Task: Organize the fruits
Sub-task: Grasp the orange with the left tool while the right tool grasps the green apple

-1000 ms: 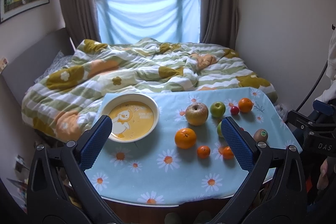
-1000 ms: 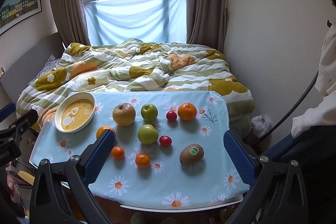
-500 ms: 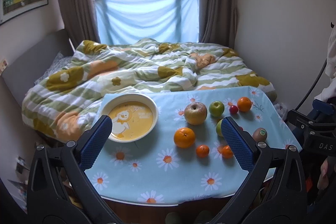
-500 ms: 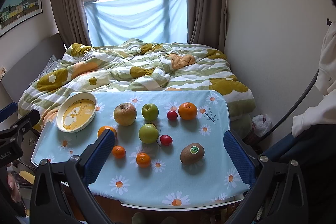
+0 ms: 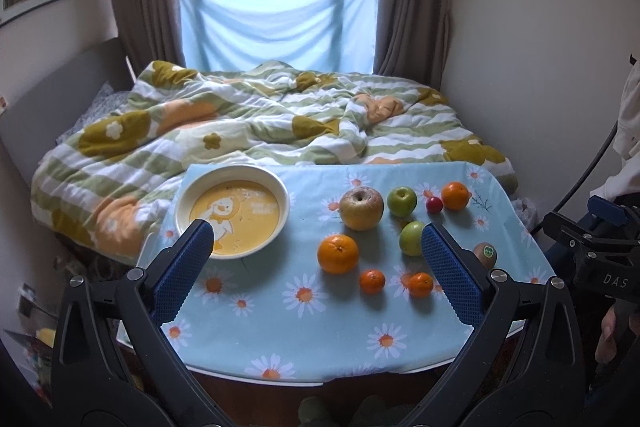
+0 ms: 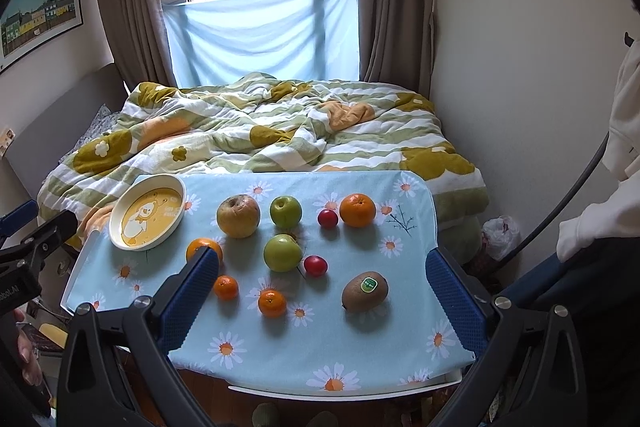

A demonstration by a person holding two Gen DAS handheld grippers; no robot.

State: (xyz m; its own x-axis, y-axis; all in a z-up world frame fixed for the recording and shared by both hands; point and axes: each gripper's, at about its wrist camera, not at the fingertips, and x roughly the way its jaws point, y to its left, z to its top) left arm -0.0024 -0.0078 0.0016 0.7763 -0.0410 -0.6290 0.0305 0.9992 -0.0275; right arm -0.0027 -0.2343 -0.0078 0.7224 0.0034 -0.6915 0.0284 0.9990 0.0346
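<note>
A white bowl with a yellow duck picture (image 5: 232, 211) (image 6: 148, 217) sits empty at the table's far left. To its right lie a brownish apple (image 5: 361, 207) (image 6: 238, 215), two green apples (image 6: 285, 211) (image 6: 282, 252), two big oranges (image 5: 338, 253) (image 6: 357, 209), two small mandarins (image 6: 226, 286) (image 6: 272, 303), two red plums (image 6: 327, 218) (image 6: 315, 265) and a kiwi (image 6: 365, 291) with a green sticker. My left gripper (image 5: 316, 247) hovers open before the table's near edge, holding nothing. My right gripper (image 6: 322, 281) is open too, above the near right part.
The table wears a light blue daisy cloth (image 5: 280, 327). Behind it is a bed with a green and yellow quilt (image 5: 260, 119), then a curtained window. A person's pale sleeve (image 6: 624, 147) is at the right. A wall stands close on the right.
Both grippers have drifted slightly closer to the table; the fruits and bowl have not moved, and both stay open.
</note>
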